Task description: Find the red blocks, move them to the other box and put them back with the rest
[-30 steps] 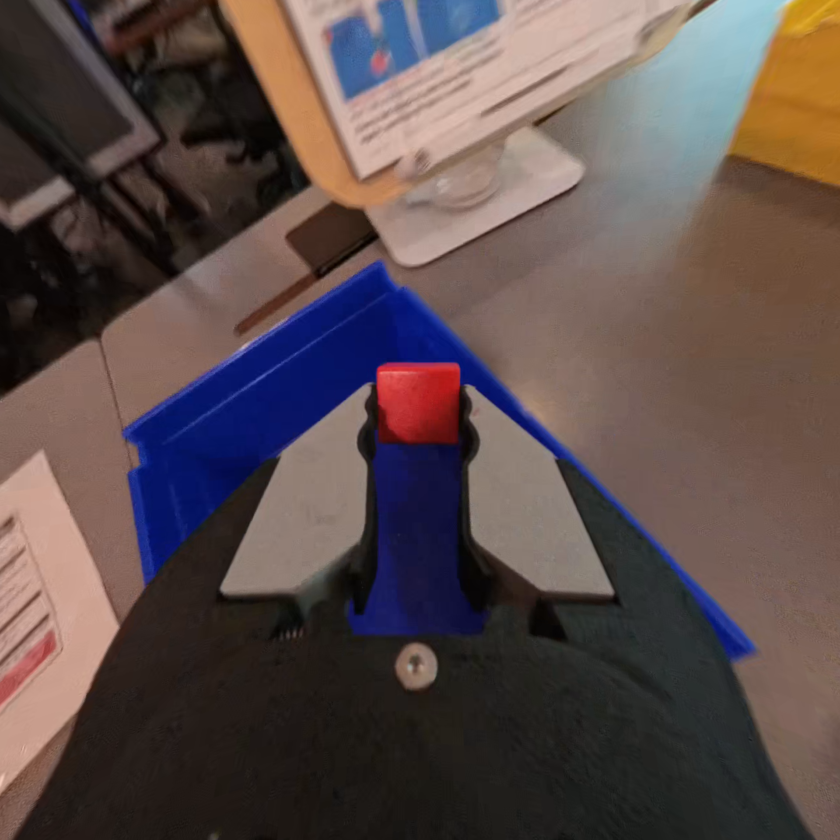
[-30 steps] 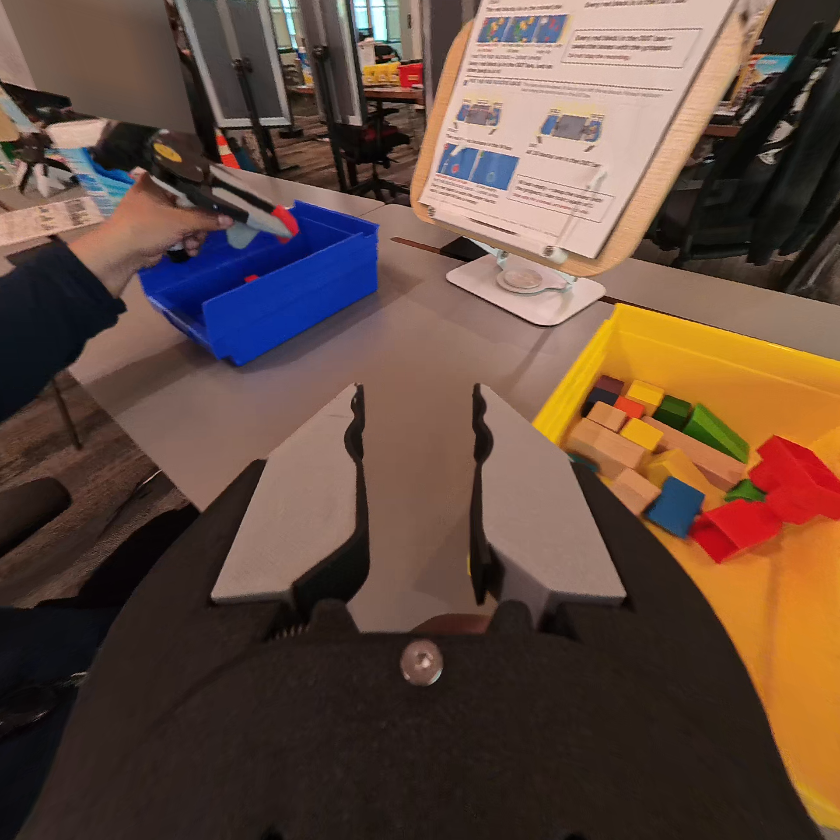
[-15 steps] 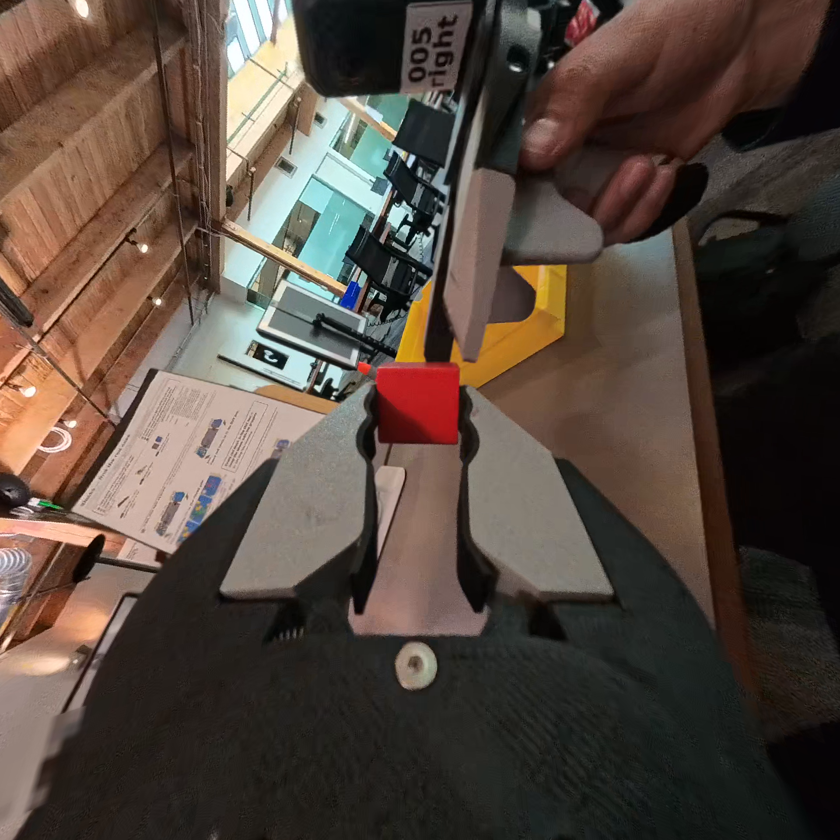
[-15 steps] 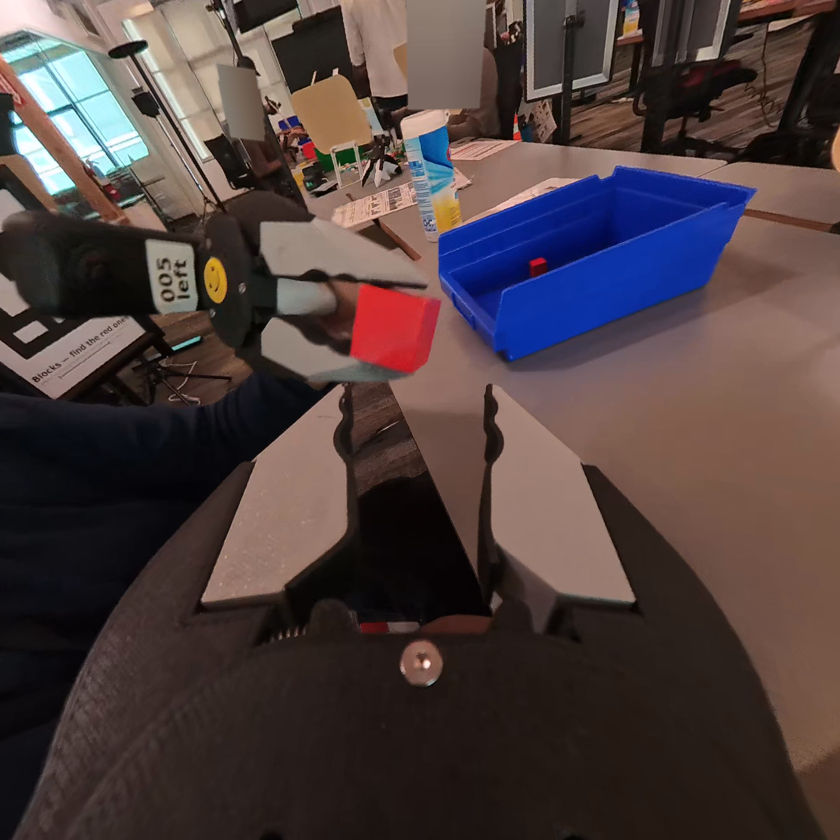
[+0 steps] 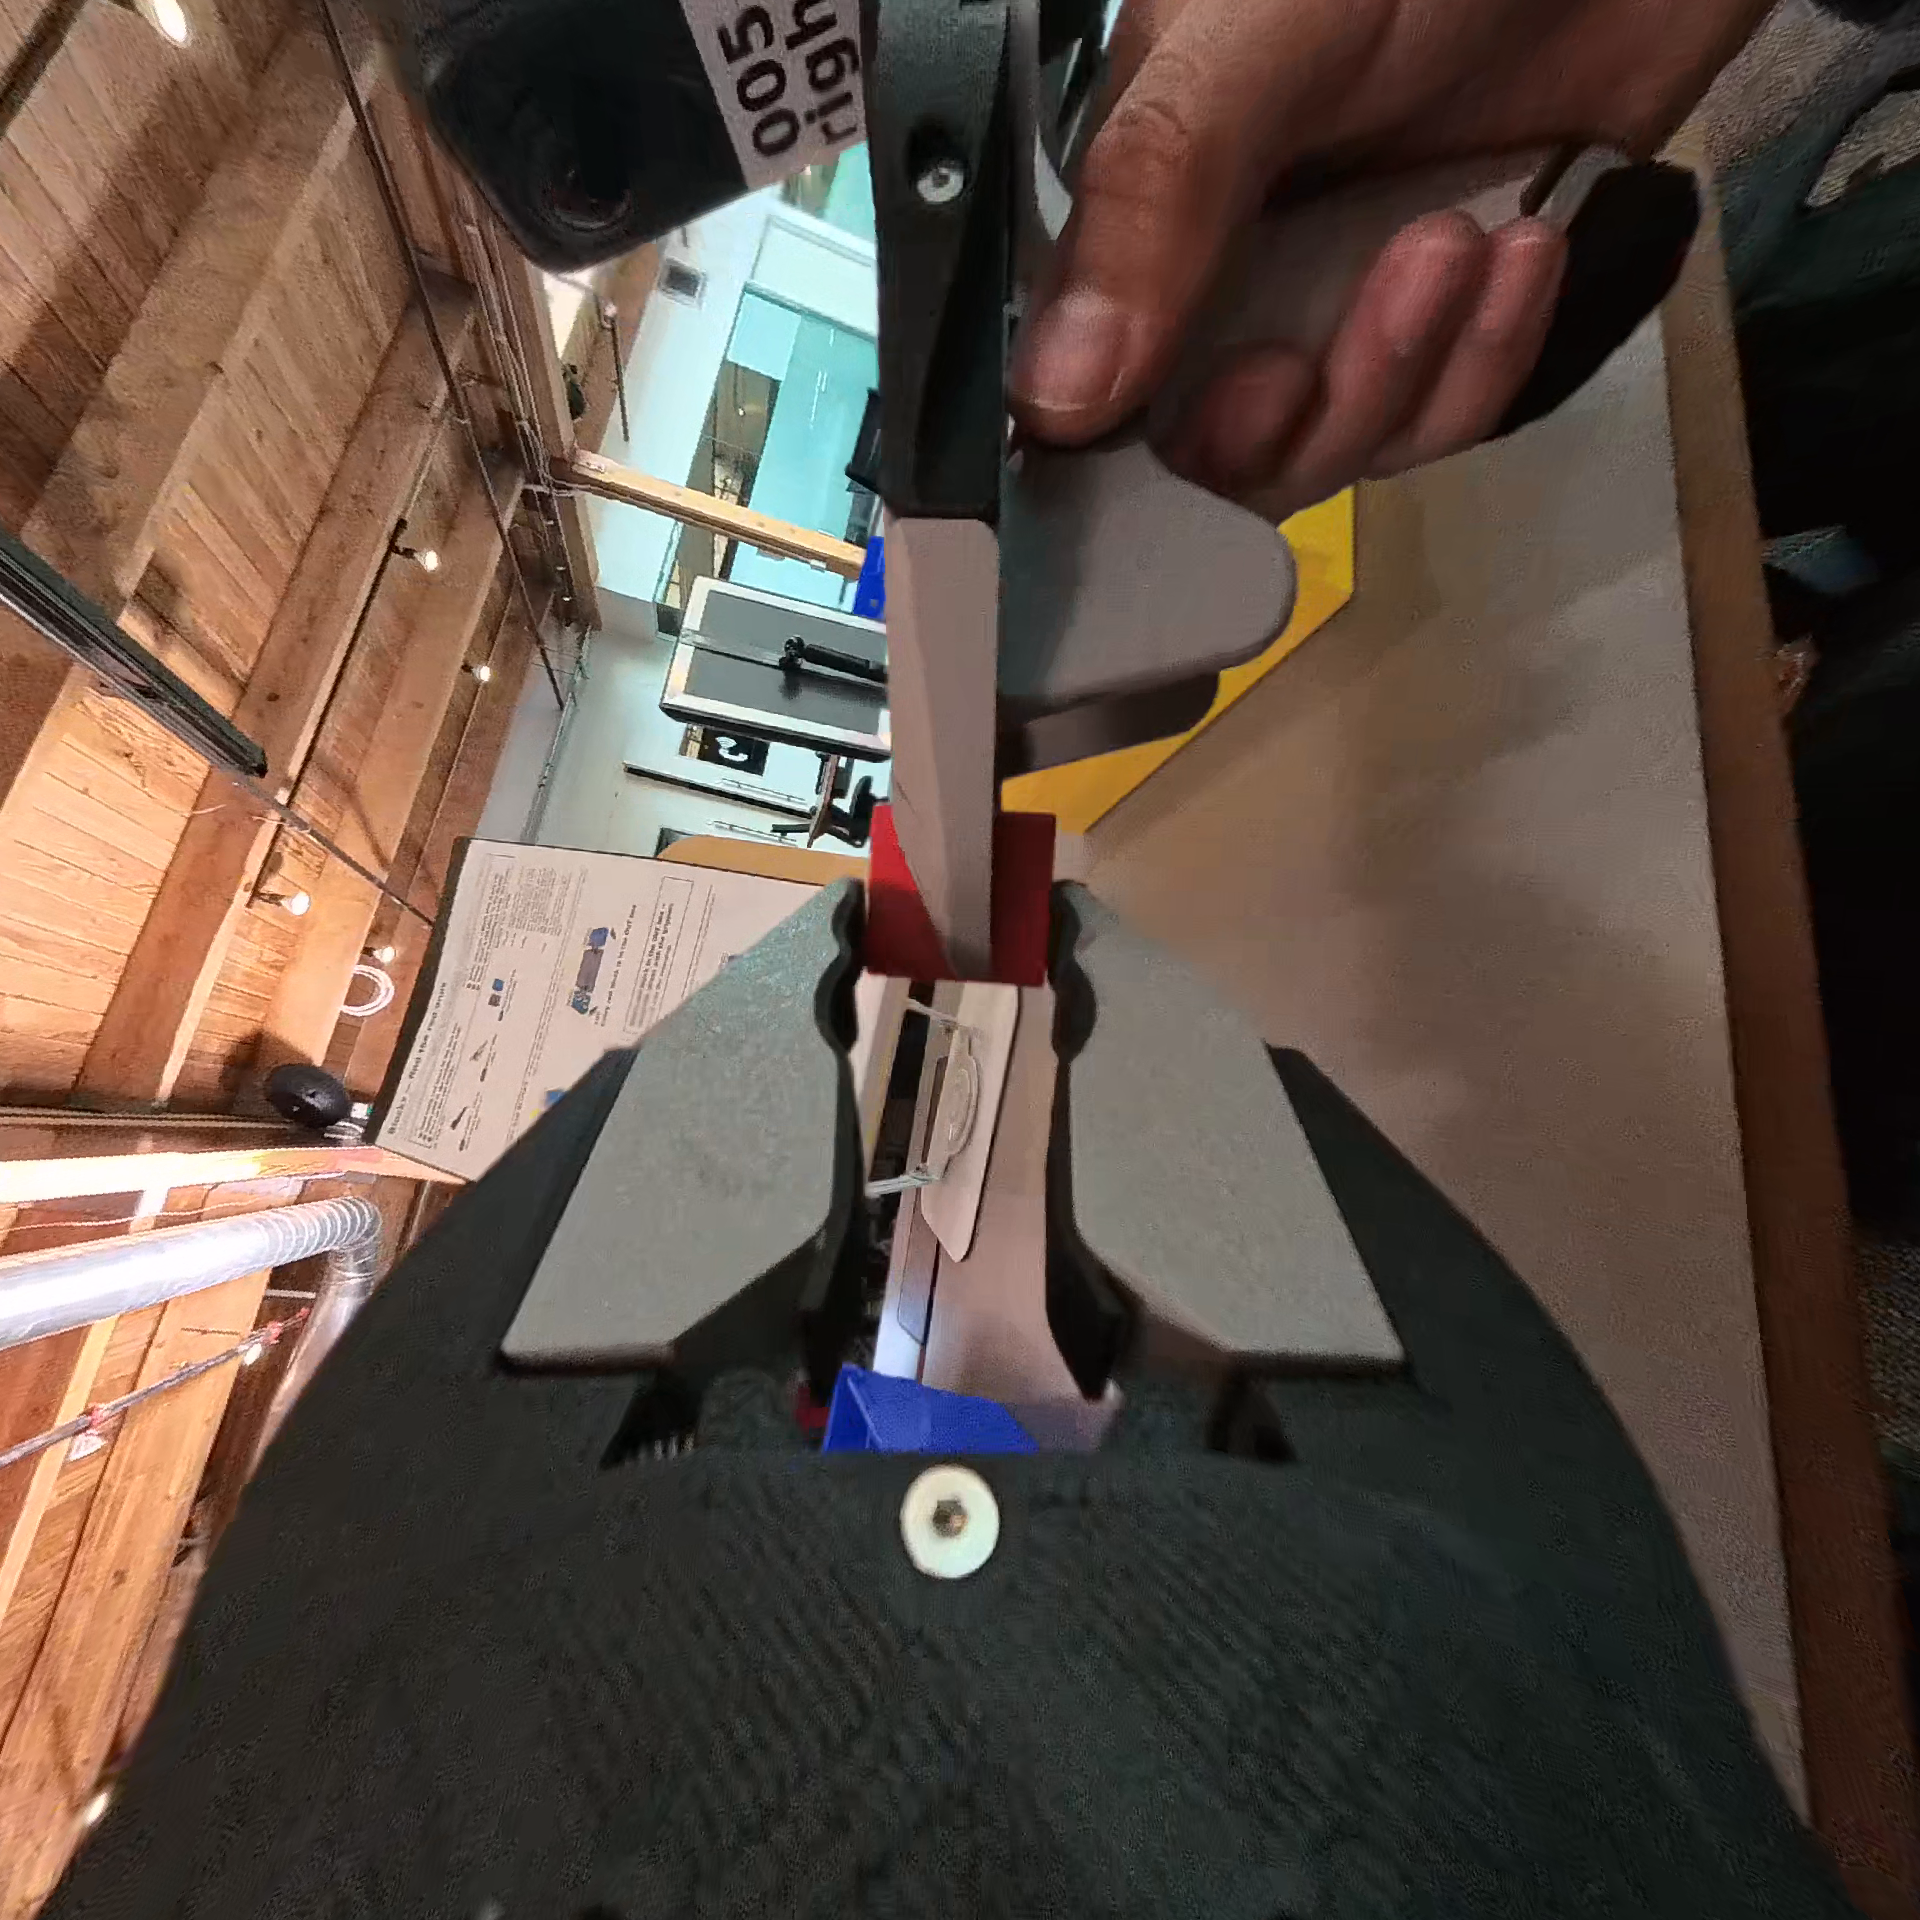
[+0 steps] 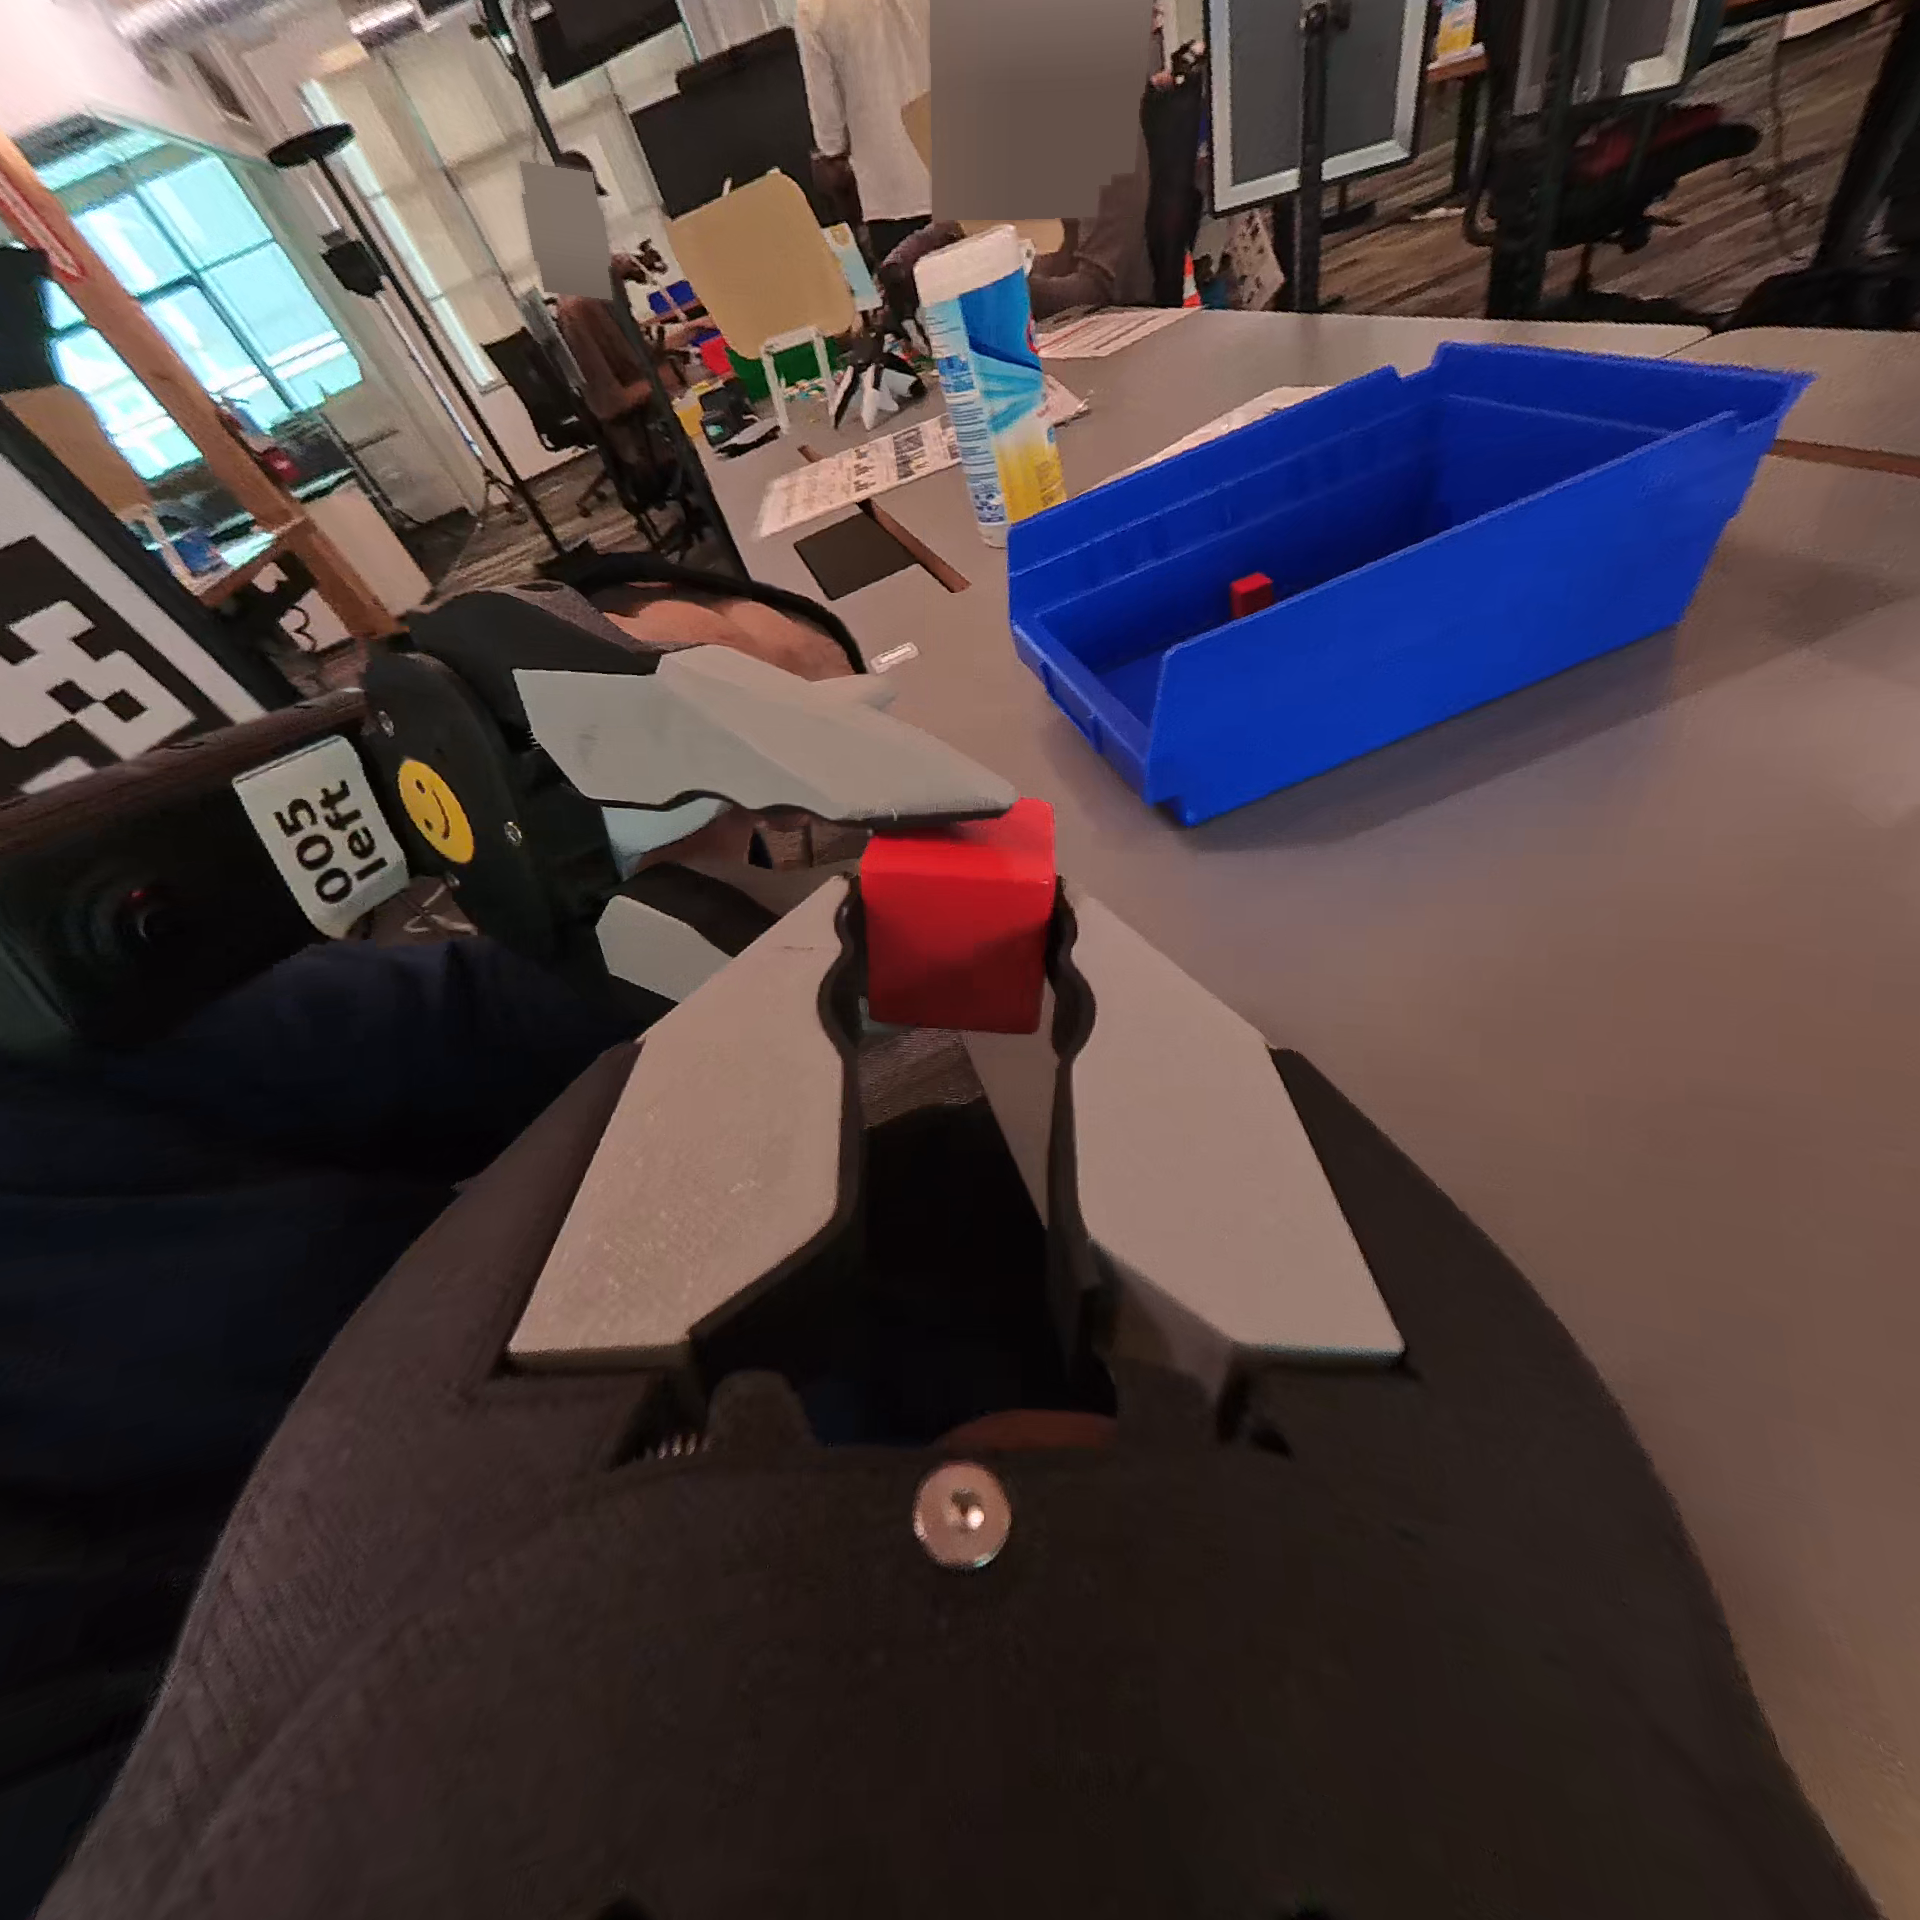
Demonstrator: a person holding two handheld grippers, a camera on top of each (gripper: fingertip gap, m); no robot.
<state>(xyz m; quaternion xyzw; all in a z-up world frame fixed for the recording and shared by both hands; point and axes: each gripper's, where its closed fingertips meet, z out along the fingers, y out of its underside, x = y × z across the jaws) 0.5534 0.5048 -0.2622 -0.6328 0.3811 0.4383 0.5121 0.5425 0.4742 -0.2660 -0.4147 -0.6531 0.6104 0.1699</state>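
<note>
- A red cube block (image 6: 954, 940) is held in mid-air above the grey desk (image 6: 1558, 1039), near the centre of both wrist views, at what is judged to be a hand-over between the two grippers.
- The left gripper (image 5: 954, 925) is closed on the cube, with its dark pads pressed against two opposite faces at the middle of the left wrist view.
- The right gripper (image 6: 954, 935) is closed on the same cube across another pair of faces; in the right wrist view both pads are seen flat against its sides.
- In the right wrist view, one finger (image 6: 790, 758) of the left gripper is laid along the top face of the cube.
- The cube is judged to be light, rigid painted wood with smooth, slightly glossy faces, so some slipperiness is to be expected and no give under pressure.
- Hold is best taken on flat, parallel faces near their centres, never on edges or corners, so twisting is avoided.
- A blue bin (image 6: 1455, 582) stands at the upper right of the right wrist view, with one small red block (image 6: 1250, 594) left inside.
- A yellow bin (image 5: 1288, 644) is partly seen behind the right gripper in the left wrist view.
</note>
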